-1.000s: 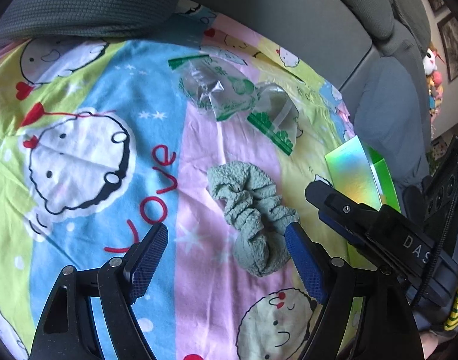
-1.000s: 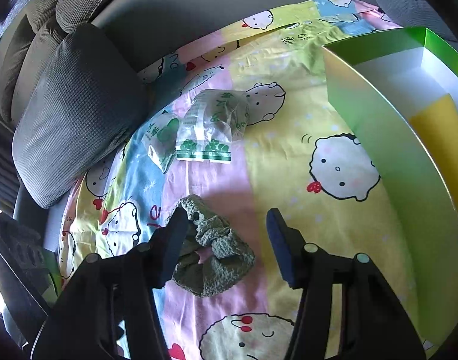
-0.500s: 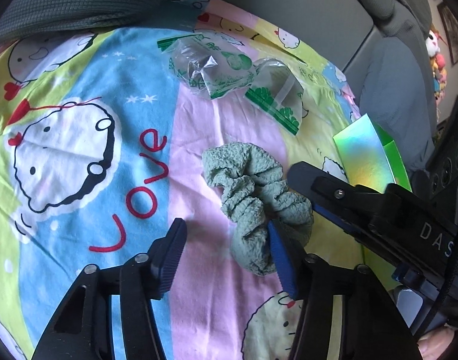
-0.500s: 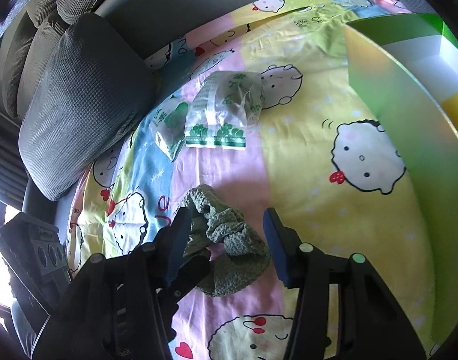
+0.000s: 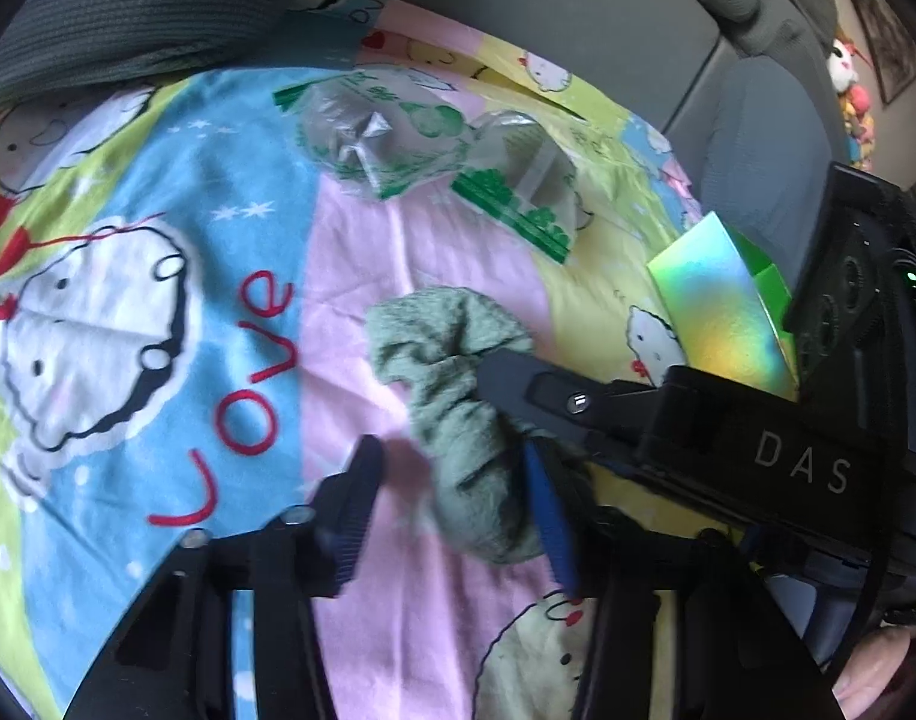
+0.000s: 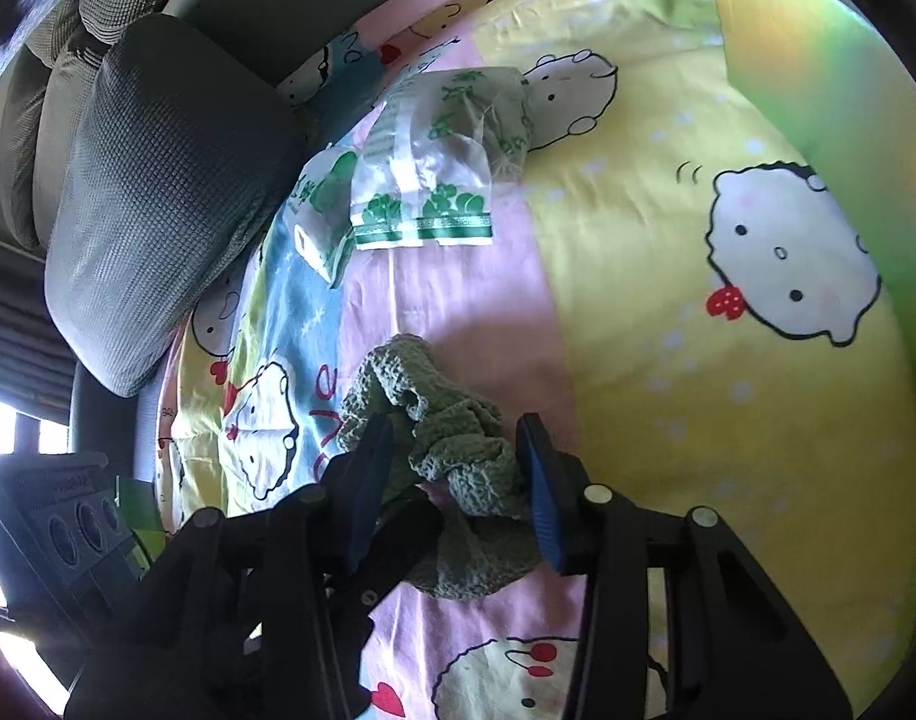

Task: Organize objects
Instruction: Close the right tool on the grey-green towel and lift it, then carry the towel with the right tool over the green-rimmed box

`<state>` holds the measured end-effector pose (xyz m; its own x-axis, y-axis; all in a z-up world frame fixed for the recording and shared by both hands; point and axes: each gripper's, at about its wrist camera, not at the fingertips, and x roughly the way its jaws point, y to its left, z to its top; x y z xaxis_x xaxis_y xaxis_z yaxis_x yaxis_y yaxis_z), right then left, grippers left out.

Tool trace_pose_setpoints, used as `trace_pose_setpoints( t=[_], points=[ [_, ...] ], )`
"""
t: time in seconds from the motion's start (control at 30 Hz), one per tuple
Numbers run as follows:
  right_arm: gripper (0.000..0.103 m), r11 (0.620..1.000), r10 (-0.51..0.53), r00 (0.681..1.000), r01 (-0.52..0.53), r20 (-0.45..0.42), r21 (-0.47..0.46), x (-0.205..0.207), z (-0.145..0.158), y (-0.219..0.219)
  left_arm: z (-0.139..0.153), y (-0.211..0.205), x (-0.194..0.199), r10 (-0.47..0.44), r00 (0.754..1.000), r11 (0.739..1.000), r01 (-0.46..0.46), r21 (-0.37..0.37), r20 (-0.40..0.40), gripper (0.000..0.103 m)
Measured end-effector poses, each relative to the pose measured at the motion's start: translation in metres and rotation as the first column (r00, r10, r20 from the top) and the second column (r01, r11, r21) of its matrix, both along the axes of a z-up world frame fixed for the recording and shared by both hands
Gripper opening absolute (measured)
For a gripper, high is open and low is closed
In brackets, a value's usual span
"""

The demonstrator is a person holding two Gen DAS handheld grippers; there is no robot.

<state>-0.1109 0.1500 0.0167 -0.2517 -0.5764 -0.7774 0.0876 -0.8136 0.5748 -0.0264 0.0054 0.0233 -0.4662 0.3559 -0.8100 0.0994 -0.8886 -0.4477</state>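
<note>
Both grippers straddle the green cloth on the bedsheet, below the plastic bags. Left gripper and right gripper have jaws spread, not yet pinching. Next likely calls for closing, then lifting toward the green box.

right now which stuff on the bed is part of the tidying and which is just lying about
In the job:
- green cloth, between the fingers of both the left gripper and right gripper
- green box, open
- two plastic bags

Just there:
- cartoon bedsheet
- grey cushion
- soft toys
</note>
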Motion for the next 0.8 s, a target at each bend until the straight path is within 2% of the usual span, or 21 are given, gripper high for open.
trace_pose_setpoints(
  t=[0.13, 0.33, 0.63, 0.8],
  points=[
    [0.032, 0.997, 0.017, 0.998, -0.013, 0.054, -0.075, -0.001, -0.009, -0.003, 0.000, 0.000, 0.000, 0.001, 1.000, 1.000, -0.001, -0.002, -0.012, 0.042],
    [0.030, 0.995, 0.025, 0.998, -0.019, 0.060, -0.101, 0.003, -0.005, -0.005, 0.010, 0.002, 0.000, -0.004, 0.998, 1.000, 0.003, -0.016, -0.057, 0.040],
    [0.031, 0.990, 0.029, 0.999, -0.033, -0.032, -0.136, 0.016, 0.024, 0.003, 0.038, 0.011, 0.005, -0.019, 0.986, 0.999, 0.011, -0.048, -0.164, 0.040],
    [0.032, 0.988, 0.029, 0.997, -0.039, -0.067, -0.151, 0.021, 0.035, 0.009, 0.048, 0.015, 0.008, -0.022, 0.980, 0.998, 0.009, -0.066, -0.195, 0.040]
  ],
)
